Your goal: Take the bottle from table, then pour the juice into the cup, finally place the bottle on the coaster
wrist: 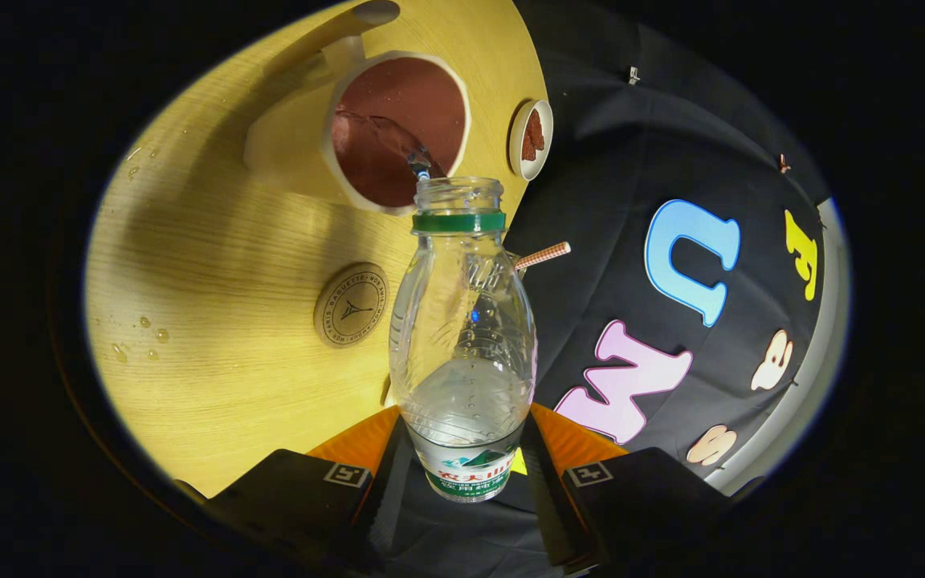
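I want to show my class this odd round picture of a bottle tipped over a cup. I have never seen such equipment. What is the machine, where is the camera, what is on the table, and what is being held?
There is no robot arm here. A person carries a hand-held two-finger gripper, and a fisheye camera riding on it looks forward along the fingers, hence the round, bent picture.

Both fingers press on the lower part of a clear plastic bottle, uncapped, with a green ring at its neck. It is tipped, and a thin clear stream runs from its mouth into a white cup with a reddish-brown inside, just beyond it.

On the wooden table also lie a round coaster beside the bottle, a small white dish holding something brown, a striped straw, and a few droplets. The coaster has nothing on it yet.
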A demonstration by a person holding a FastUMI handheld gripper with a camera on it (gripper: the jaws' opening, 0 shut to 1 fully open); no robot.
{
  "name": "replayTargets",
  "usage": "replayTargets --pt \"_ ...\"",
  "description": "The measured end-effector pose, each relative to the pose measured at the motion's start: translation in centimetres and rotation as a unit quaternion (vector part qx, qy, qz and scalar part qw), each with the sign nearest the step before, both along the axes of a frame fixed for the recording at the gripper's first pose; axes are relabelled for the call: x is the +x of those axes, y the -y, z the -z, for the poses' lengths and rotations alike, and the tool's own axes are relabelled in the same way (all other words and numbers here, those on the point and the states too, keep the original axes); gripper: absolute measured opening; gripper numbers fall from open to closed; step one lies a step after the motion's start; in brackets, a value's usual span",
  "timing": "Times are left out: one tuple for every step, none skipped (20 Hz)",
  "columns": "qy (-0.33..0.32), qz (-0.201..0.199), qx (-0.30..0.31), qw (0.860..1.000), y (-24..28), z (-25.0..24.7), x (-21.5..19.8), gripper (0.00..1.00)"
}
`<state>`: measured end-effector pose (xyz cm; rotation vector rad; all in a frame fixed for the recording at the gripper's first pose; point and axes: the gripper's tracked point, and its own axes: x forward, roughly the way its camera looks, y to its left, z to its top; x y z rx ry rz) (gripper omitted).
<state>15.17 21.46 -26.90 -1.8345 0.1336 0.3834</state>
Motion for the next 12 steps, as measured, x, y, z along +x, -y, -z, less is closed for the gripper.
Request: replayTargets --pt "0.003 -0.002 -0.002 1.000 0.0 0.0 0.0 0.73" --pt "0.004 -0.005 -0.005 1.000 -0.1 -0.1 0.0 0.73" --pt "0.005 -0.007 -0.008 1.000 -0.2 -0.3 0.1 0.73" --pt "0.007 -0.009 -0.011 1.000 -0.3 -0.4 0.1 0.73" --pt "0.009 -0.011 -0.014 1.000 -0.2 -0.5 0.2 0.73" --pt "0.011 -0.013 -0.018 1.000 -0.2 -0.6 0.2 0.73" --pt "0.014 -0.016 -0.022 1.000 -0.4 -0.7 0.3 0.73" --pt "0.016 -0.019 -0.025 0.999 -0.3 -0.8 0.4 0.73" --pt "0.018 -0.022 -0.028 0.999 -0.4 -0.9 0.5 0.73" --pt "0.020 -0.026 -0.030 0.999 -0.6 -1.0 0.5 0.73" --pt "0.022 -0.030 -0.034 0.999 -0.7 -1.0 0.5 0.73" --pt "0.024 -0.033 -0.038 0.998 -0.7 -1.1 0.7 0.73"
